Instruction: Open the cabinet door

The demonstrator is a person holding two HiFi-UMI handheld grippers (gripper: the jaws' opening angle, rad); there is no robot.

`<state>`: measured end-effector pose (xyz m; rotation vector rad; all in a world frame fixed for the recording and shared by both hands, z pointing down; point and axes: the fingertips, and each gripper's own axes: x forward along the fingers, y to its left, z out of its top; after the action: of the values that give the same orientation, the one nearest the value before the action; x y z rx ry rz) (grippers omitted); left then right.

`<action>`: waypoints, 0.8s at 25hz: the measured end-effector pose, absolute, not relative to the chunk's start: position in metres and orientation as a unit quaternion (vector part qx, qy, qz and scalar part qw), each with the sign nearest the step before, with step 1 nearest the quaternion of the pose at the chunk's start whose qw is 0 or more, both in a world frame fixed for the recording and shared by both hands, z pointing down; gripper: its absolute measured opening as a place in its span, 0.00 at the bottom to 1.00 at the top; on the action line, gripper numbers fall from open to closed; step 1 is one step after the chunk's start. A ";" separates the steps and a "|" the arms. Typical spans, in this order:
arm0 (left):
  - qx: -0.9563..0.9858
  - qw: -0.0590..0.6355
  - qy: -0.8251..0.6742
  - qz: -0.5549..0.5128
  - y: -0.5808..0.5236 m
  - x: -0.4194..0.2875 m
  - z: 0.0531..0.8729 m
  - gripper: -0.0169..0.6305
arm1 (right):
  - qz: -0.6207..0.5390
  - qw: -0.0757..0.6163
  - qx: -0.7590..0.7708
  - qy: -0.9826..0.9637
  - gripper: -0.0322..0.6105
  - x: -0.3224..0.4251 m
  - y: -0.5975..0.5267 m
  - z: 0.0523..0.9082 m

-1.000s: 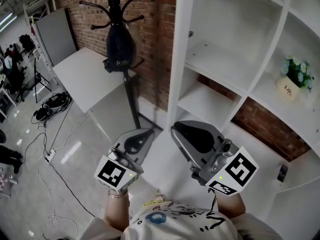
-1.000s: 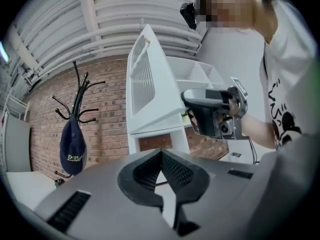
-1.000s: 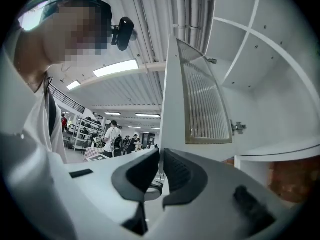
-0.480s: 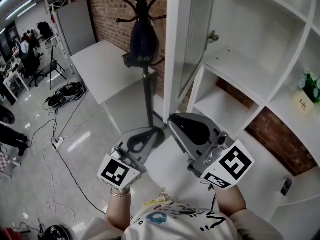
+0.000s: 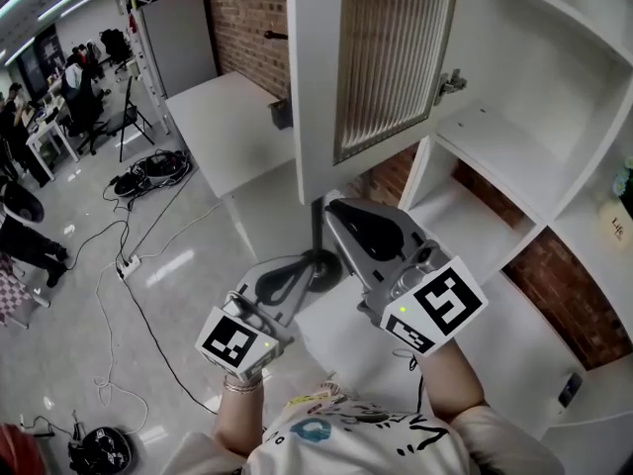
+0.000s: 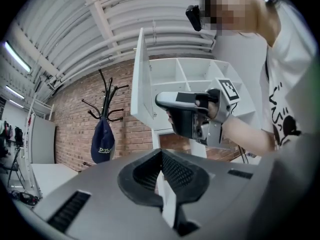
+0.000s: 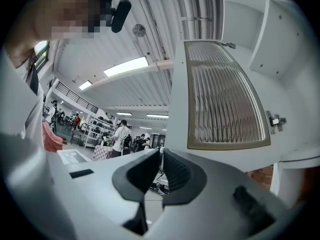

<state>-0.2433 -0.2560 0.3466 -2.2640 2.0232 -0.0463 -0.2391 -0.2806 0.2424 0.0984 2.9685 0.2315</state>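
Note:
The white cabinet door (image 5: pixel 396 67) with a ribbed glass panel stands swung out from the white shelf unit (image 5: pixel 495 137), still on its hinge (image 5: pixel 450 82). My right gripper (image 5: pixel 336 211) sits just under the door's lower corner, apart from it. Its jaws are closing to a narrow slit with nothing between them (image 7: pixel 161 153); the door (image 7: pixel 225 99) fills the view to their right. My left gripper (image 5: pixel 316 260) hangs lower and to the left, shut and empty (image 6: pixel 161 154). From the left gripper view the door (image 6: pixel 142 94) shows edge-on behind the right gripper (image 6: pixel 185 109).
A brick wall (image 5: pixel 237 8) runs behind the unit. A white table (image 5: pixel 232 127) stands left of the door, with cables (image 5: pixel 148 171) on the floor beyond. A coat stand carries a dark cap (image 6: pixel 102 144). People stand at the far left (image 5: pixel 20 226).
The door has swung out from edge-on to show its whole glass panel above my grippers. Both grippers have shifted a little left with it. The coat stand is now hidden behind the door.

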 end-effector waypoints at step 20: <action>-0.736 0.049 0.674 -0.030 -0.249 -0.249 0.350 0.05 | 0.047 0.047 0.022 0.998 0.11 -0.228 -0.289 0.276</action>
<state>-0.2489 -0.2486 0.3504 -2.2442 2.0549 -0.0911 -0.2283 -0.2887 0.2764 0.0664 3.0427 0.1426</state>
